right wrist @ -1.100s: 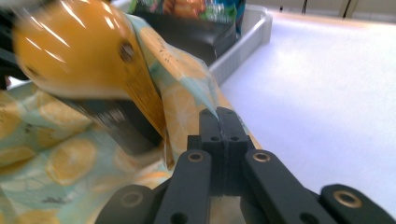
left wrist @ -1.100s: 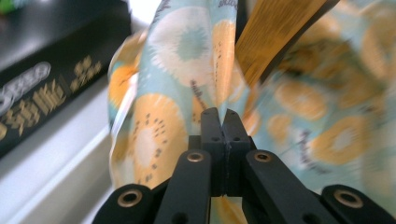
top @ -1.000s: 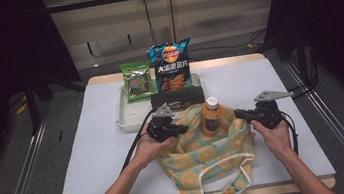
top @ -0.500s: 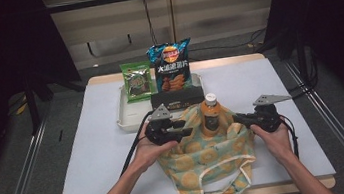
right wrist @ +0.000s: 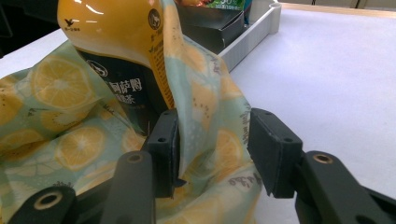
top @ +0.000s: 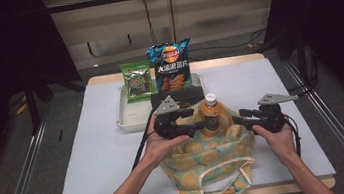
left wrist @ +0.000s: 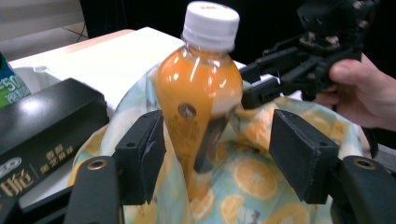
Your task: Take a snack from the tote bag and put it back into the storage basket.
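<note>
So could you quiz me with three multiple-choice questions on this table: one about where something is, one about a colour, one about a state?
1. Where does the orange bottle stand?
A. in the lemon-print bag
B. in the white tray
C. on the floor

2. What colour is the bottle's cap?
A. red
B. white
C. green

3. How are the left gripper's jaws?
A. clamped on the cap
B. apart
C. shut on the tray

Answers: 1 A, cloth surrounds its base; 2 B, seen in the left gripper view; 3 B, a gap shows between them, having just opened.

Table (top: 91,153) left and right of bag (top: 208,158) free; black box (top: 177,97), tray (top: 130,117) block behind.
</note>
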{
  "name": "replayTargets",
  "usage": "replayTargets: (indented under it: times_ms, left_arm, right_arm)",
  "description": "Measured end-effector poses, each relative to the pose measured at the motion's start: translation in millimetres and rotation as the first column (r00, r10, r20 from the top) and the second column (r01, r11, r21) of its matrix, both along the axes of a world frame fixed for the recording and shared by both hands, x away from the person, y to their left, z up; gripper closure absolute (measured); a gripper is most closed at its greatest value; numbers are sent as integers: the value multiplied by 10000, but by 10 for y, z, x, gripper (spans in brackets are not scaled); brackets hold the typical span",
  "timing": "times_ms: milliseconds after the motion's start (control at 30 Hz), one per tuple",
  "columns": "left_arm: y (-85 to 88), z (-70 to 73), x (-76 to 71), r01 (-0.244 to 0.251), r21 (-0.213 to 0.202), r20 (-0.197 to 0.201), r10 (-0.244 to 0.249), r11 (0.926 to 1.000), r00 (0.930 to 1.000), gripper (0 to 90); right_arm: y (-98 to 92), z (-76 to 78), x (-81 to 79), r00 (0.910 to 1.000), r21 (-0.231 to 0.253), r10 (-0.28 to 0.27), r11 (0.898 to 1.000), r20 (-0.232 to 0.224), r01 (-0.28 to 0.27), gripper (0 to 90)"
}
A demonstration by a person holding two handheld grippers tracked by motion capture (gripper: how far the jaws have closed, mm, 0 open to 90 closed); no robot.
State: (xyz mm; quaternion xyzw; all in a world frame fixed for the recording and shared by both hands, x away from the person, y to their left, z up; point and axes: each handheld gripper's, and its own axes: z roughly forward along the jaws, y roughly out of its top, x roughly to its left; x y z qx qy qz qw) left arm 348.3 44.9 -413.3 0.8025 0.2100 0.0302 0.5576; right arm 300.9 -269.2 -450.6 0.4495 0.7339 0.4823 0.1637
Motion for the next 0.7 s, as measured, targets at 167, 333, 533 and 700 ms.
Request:
replayTargets:
  times_ms: [167, 333, 533, 700]
  left_arm:
    - [-136, 7, 33, 17, 153, 223, -21, 9999, 9997, 362]
    - [-223, -71, 82, 6, 258, 112, -9, 9997, 9999, 293]
    - [-332, -142, 135, -41, 480, 161, 33, 9988, 9999, 233]
    - [-418, -169, 178, -100, 479, 200, 91, 9988, 9998, 219]
  right_arm:
    - [12, -9, -3, 10000, -49, 58, 10000, 8, -58, 545]
    - [-3, -12, -2, 10000, -62, -6, 10000, -18, 5, 538]
    - [12, -25, 1, 9999, -101, 52, 9999, -96, -53, 534]
    - [14, -36, 7, 9999, -131, 47, 9999, -102, -48, 534]
